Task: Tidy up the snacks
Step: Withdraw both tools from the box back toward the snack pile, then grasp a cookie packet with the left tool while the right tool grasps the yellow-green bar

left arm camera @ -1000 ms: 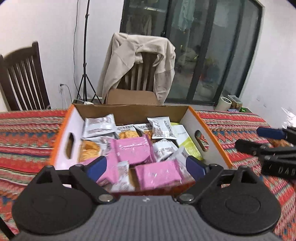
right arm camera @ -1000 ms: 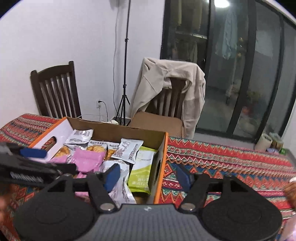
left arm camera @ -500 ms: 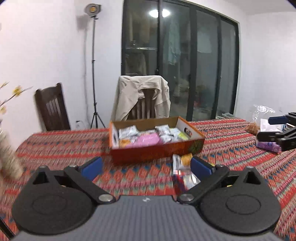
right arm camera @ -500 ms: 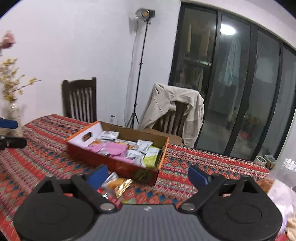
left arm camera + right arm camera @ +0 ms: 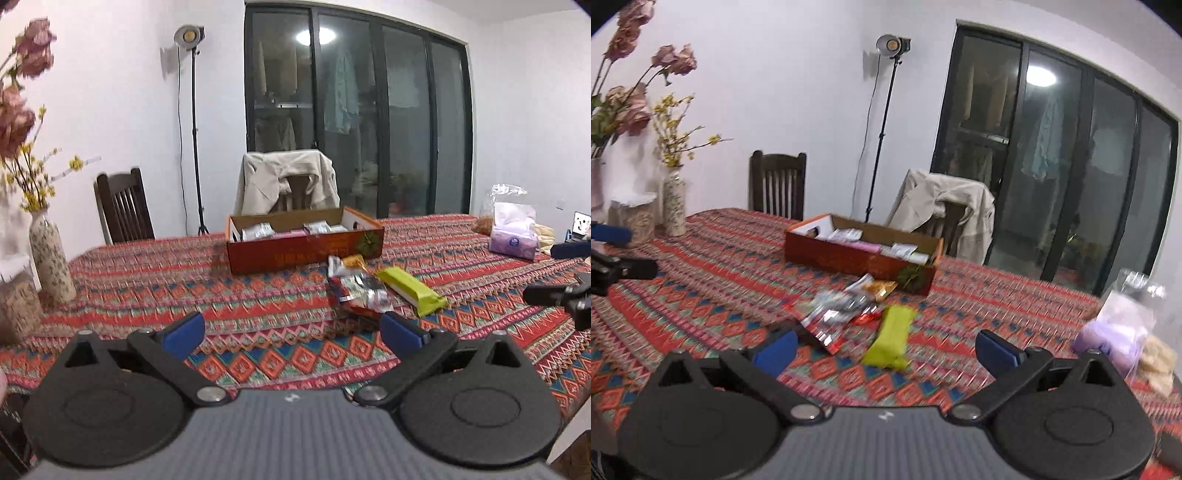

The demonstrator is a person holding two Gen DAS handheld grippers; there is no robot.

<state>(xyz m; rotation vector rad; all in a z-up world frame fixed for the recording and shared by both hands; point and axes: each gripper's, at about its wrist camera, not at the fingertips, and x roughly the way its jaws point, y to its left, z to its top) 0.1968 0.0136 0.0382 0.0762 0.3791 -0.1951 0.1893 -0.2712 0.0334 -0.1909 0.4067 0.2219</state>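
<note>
At the table's near edge, both pulled back from the box: left gripper and right gripper spread wide, empty, right jaws just opened further. Loose snacks and green bar remain outside the box; sorting unfinished. Patterned tablecloth; vase at left edge.
</note>
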